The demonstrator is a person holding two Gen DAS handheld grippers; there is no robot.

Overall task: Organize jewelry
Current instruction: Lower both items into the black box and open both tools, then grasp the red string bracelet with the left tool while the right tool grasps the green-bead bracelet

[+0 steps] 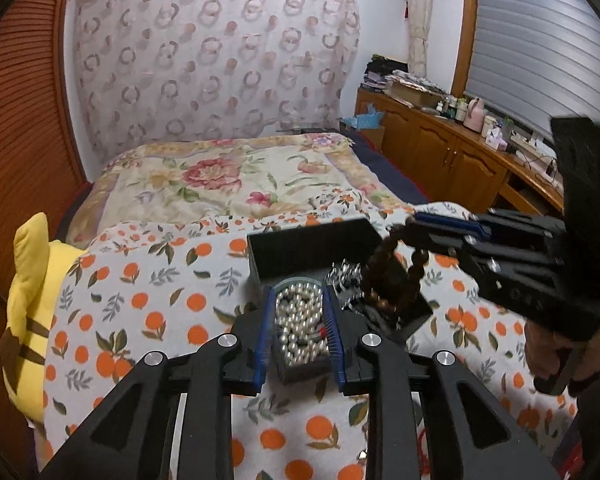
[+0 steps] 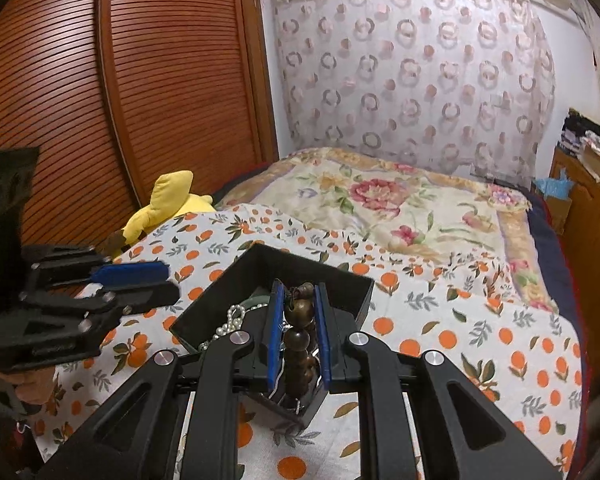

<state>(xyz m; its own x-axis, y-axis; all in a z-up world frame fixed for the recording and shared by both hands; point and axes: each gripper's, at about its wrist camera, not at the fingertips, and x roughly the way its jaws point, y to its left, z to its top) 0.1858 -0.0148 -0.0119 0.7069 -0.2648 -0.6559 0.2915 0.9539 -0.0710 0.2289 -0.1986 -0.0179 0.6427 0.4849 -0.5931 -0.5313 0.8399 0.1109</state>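
- R gripper (image 2: pixel 298 300): blue pads closed on brown wooden bead bracelet (image 2: pixel 298 340), pinched near its top; loop hangs straight down, long axis 12–6 o'clock in R wrist view.
- From L wrist view the same bracelet (image 1: pixel 392 276) dangles over the 3 o'clock end of the black box (image 1: pixel 312 246), above the silver chain pile (image 1: pixel 344 272). Judgement: next move turns on whether the loop clears the box wall; it hangs inside the rim, not outside.
- L gripper (image 1: pixel 300 304): jaws apart, gripping nothing, straddling the pearl strand (image 1: pixel 300 328), which lies heaped in the near end of the box, roughly 12–6 too.
- L is nearer the pearls, R already owns the beads.
- Box sits on orange-print quilt (image 1: pixel 160 300); yellow plush (image 1: pixel 32 280) at 9 o'clock, well apart.
- Hidden: box floor under the bracelet, blocked by R fingers; bracelet's lower end blurred; can't tell if it touches the chains. Small red bit among the pearls, unclear what.
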